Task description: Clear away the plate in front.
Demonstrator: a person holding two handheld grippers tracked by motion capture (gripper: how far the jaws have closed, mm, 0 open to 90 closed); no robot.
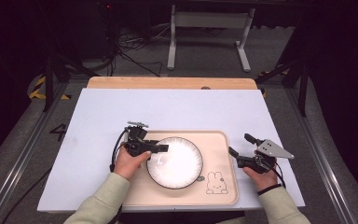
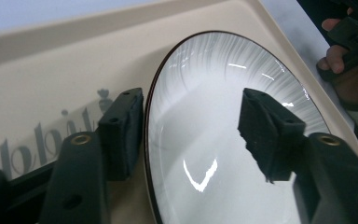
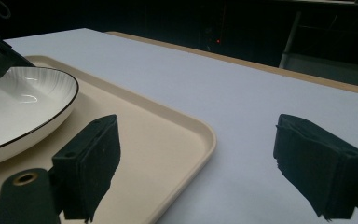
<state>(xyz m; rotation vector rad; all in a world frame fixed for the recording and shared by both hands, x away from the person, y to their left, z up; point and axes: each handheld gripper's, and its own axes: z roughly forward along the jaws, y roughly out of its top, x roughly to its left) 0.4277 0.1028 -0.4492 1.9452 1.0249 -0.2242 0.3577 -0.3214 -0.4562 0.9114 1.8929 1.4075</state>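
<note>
My left claw half wide, straddling rim of round glossy white plate, not pressing. Plate on smooth beige tray. Right claw wide, empty, over tray edge.

Your plate is white with fine grey streaks radiating under a thin dark rim. It sits on a cream tray with a line-drawn rabbit at its 4 o'clock corner. The counter is pale lavender-white; both grippers' fingers are black.
</note>
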